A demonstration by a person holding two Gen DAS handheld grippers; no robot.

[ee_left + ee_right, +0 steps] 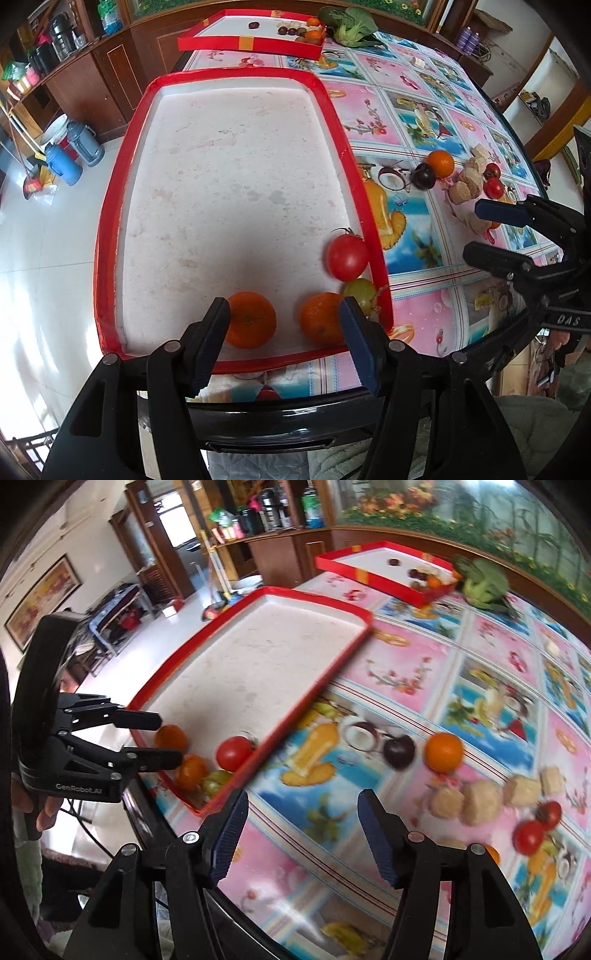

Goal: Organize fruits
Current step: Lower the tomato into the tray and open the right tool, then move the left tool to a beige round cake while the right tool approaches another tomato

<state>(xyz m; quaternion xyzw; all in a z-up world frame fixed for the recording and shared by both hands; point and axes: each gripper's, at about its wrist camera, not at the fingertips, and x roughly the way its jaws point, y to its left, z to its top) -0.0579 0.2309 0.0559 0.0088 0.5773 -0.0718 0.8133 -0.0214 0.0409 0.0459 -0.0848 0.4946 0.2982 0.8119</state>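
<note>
**Fruit sorting, both claws free**

The left gripper (284,343) hangs over the near tray (110,236) with its jaws partly open and holding nothing. The right gripper (301,834) is the same, partly open and empty over the tablecloth (424,672). I'd go for the loose orange (443,752) or the plum (399,751) next, coming straight down and squeezing gently. The near tray holds two oranges (251,320), a tomato (347,256) and a green fruit (361,291), all crowded into one corner. The far tray (221,43) has a few small fruits.

Bright daylight glares off the floor (33,266) at nine o'clock; right wrist view motion-blurred; fisheye edges bend darkly.
</note>
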